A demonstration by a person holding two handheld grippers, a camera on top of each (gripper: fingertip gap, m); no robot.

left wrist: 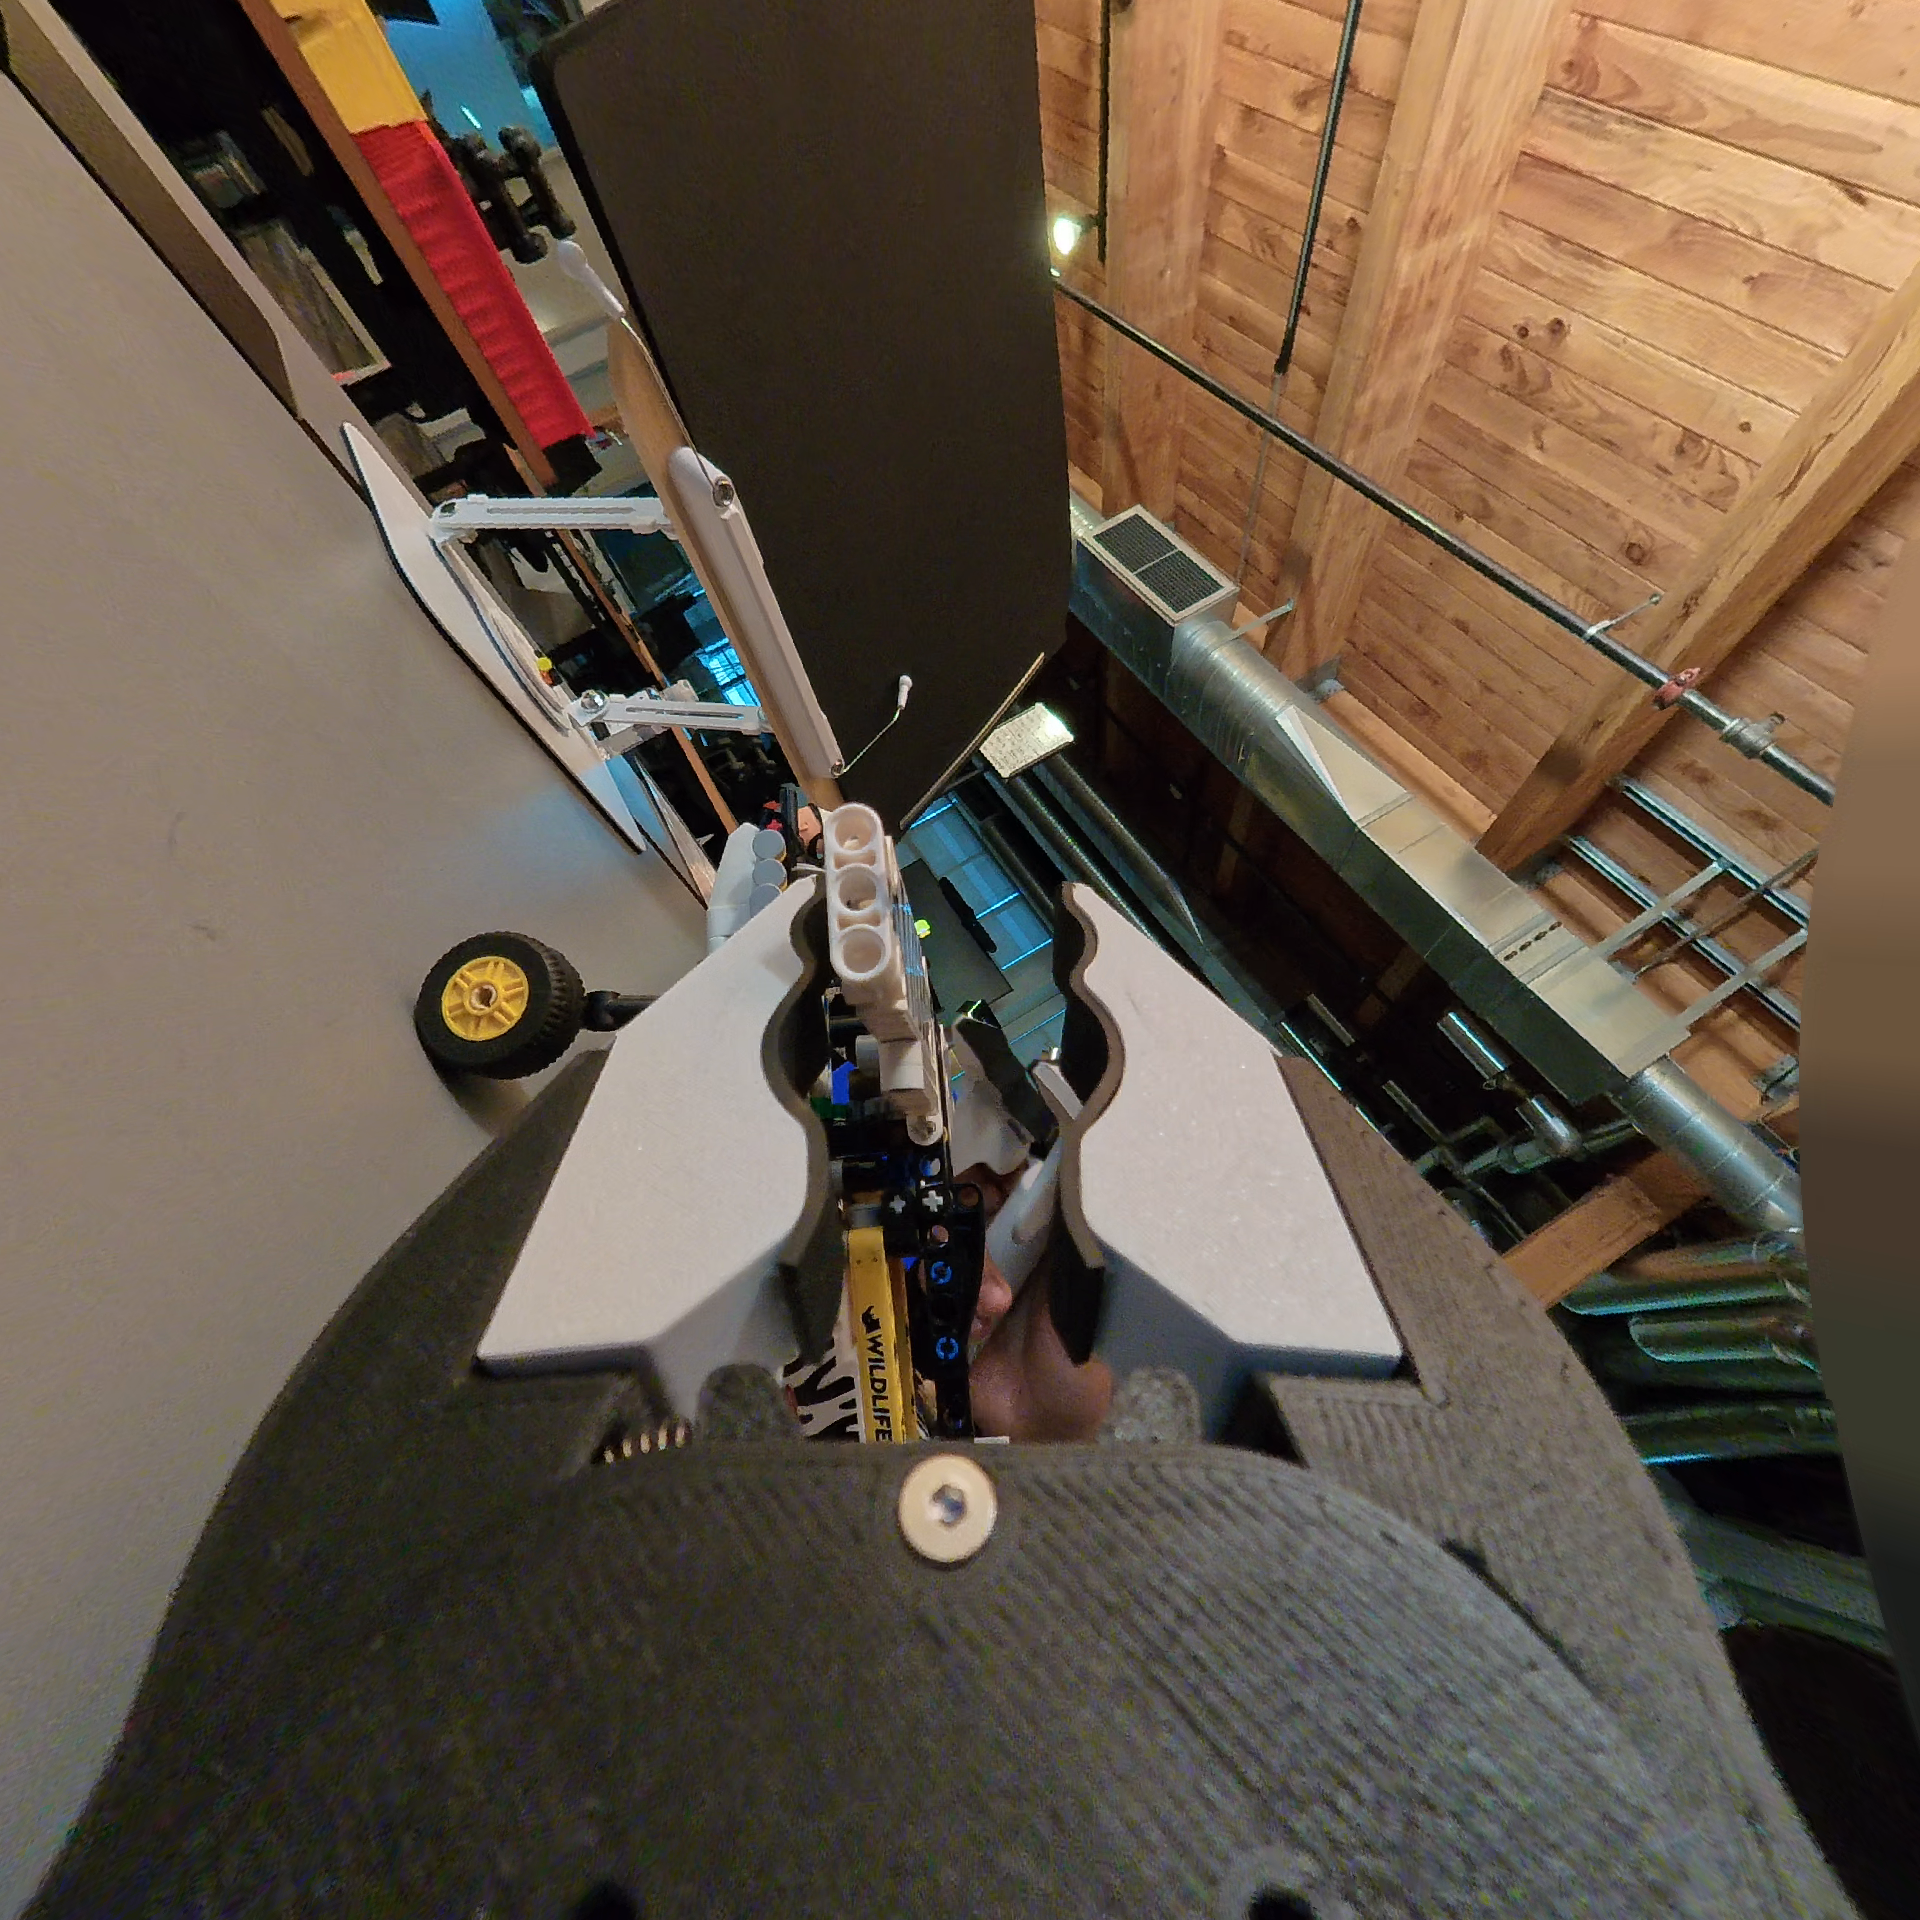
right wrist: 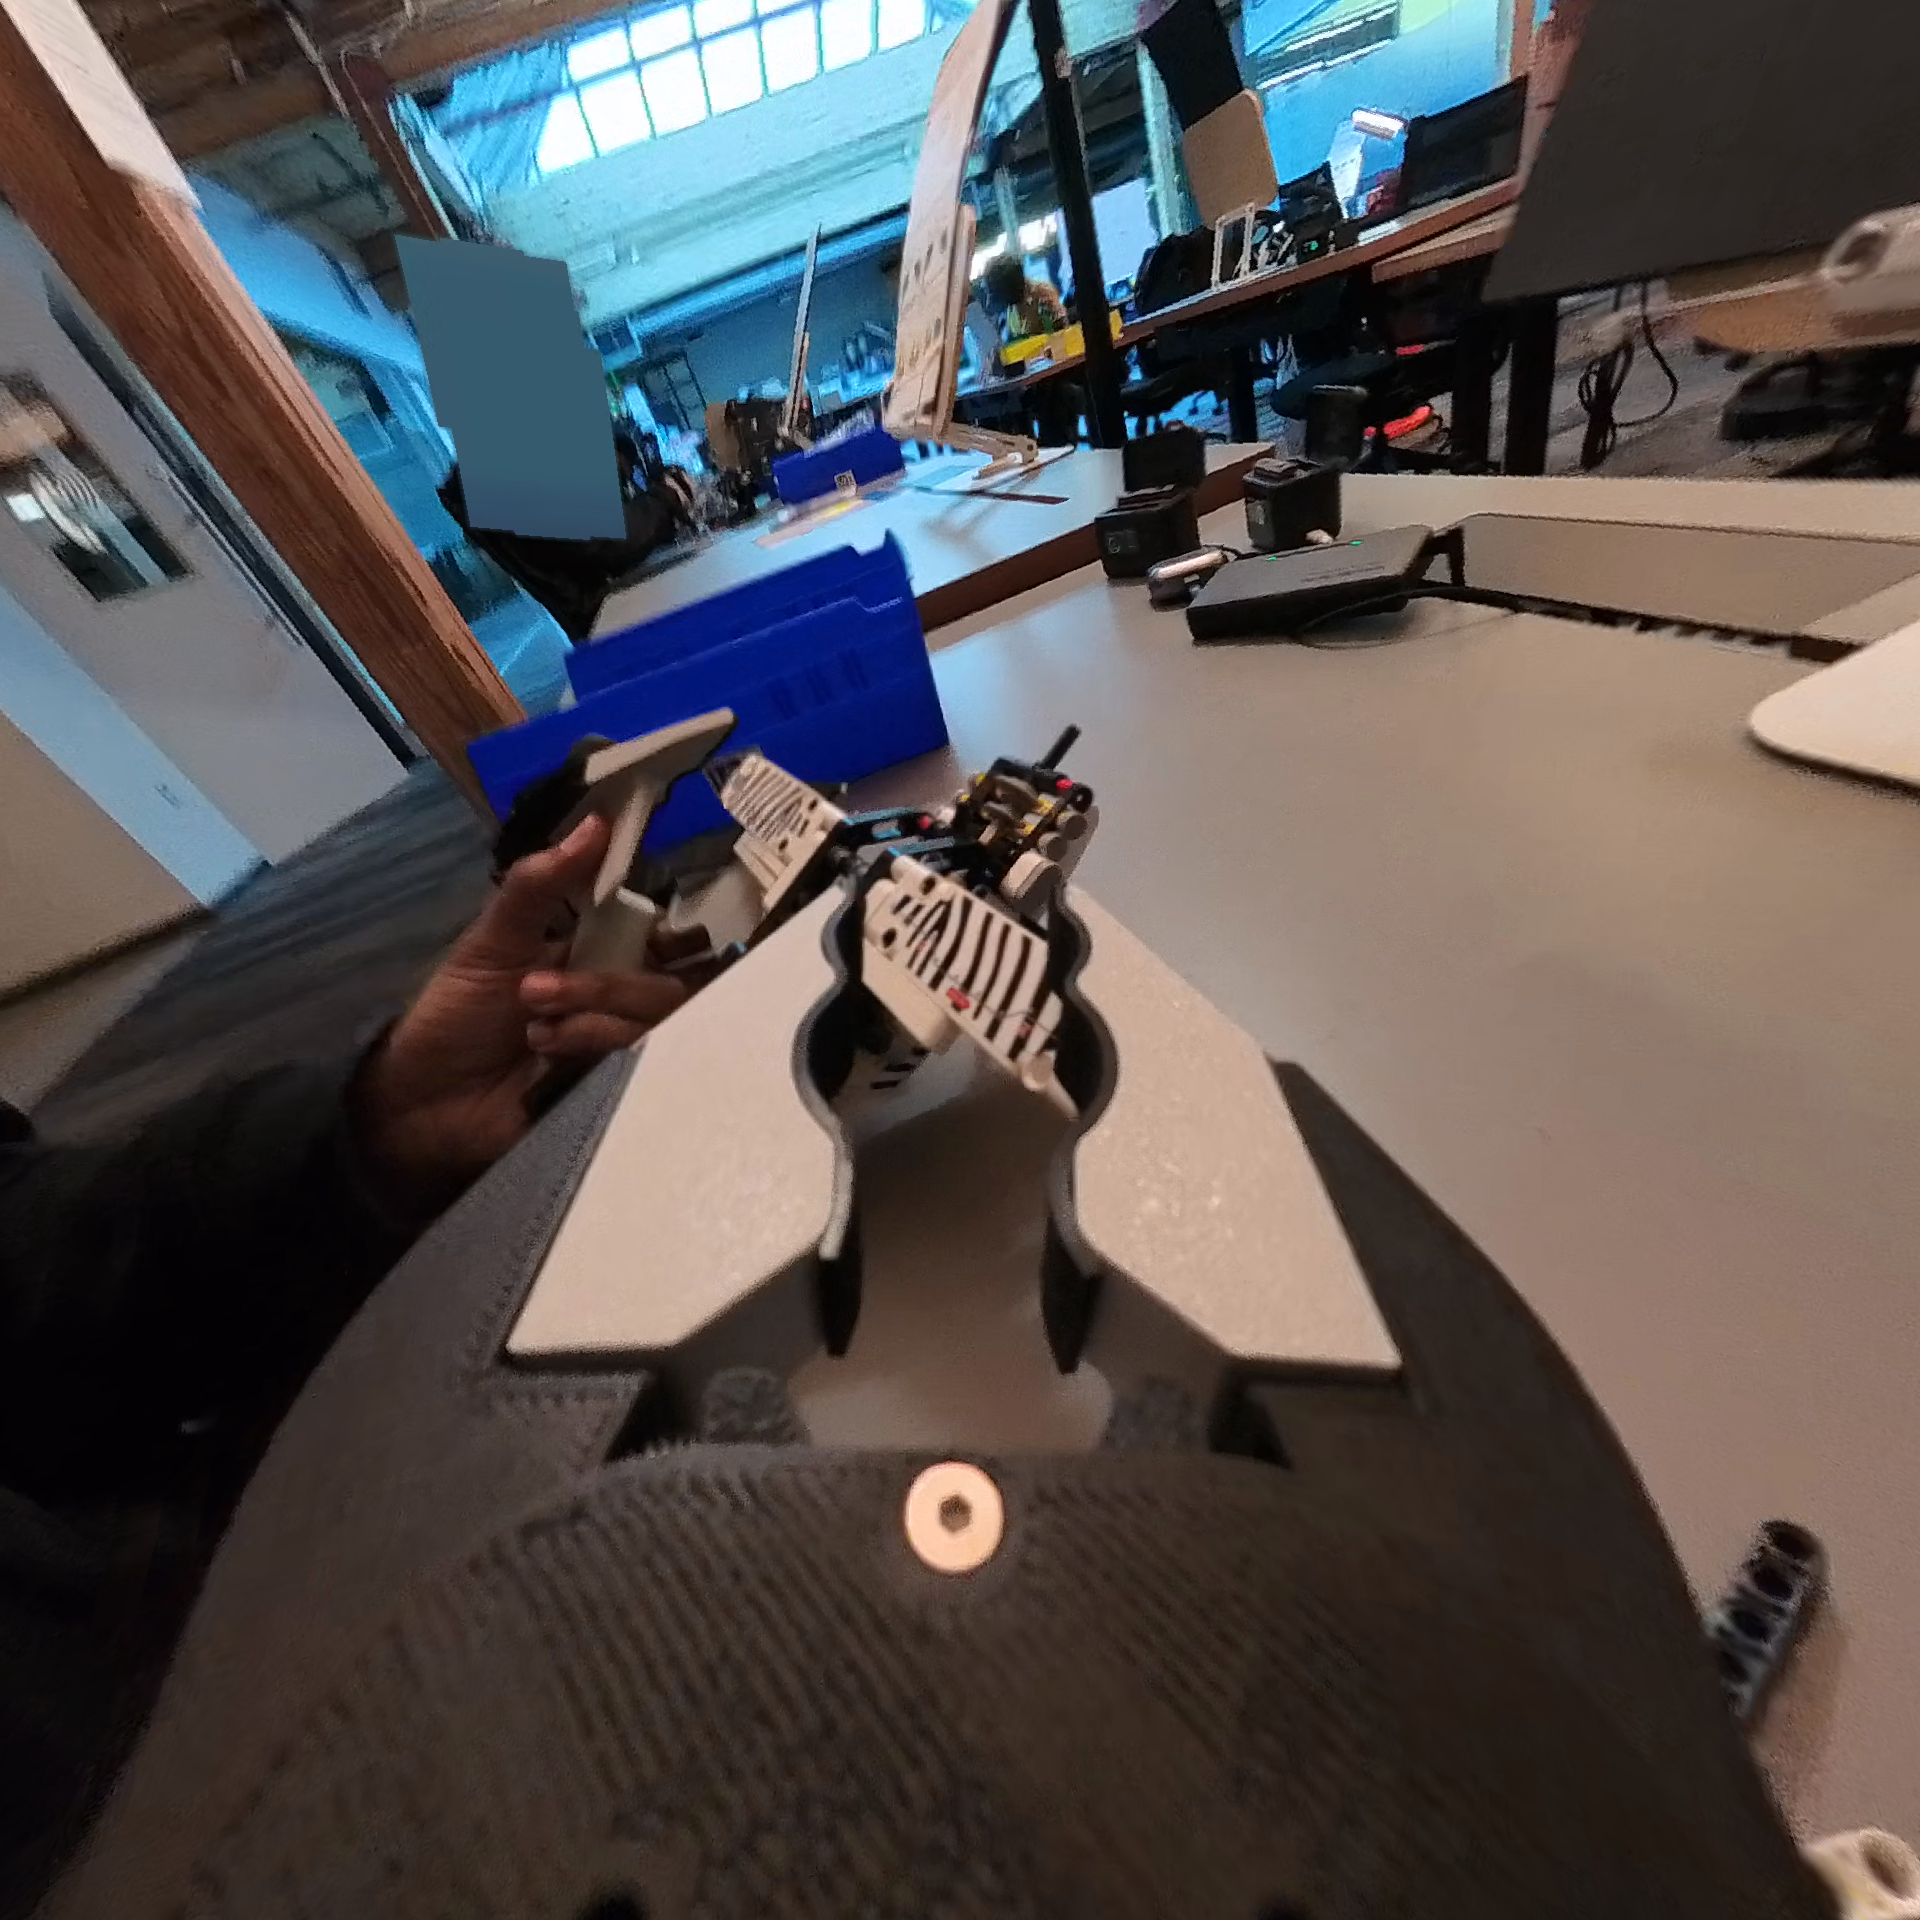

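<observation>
**Striped brick-built model (right wrist: 956, 966) held between two claws above the grey bench (right wrist: 1403, 883)**

The right claw (right wrist: 951, 977) is closed narrowly on the model's zebra-striped panel. The left claw (left wrist: 935, 935) is closed on its far end, though one fingertip stands clear of the white three-hole beam (left wrist: 860, 914). The model is hard, glossy plastic, made of studded beams and pins snapped together. If the claws pull or twist against each other, a joint could pop apart. A knobbly black tyre on a yellow hub (left wrist: 499, 1003) sticks out sideways from the model, and a blue ribbed bin (right wrist: 748, 675) sits behind it.
</observation>
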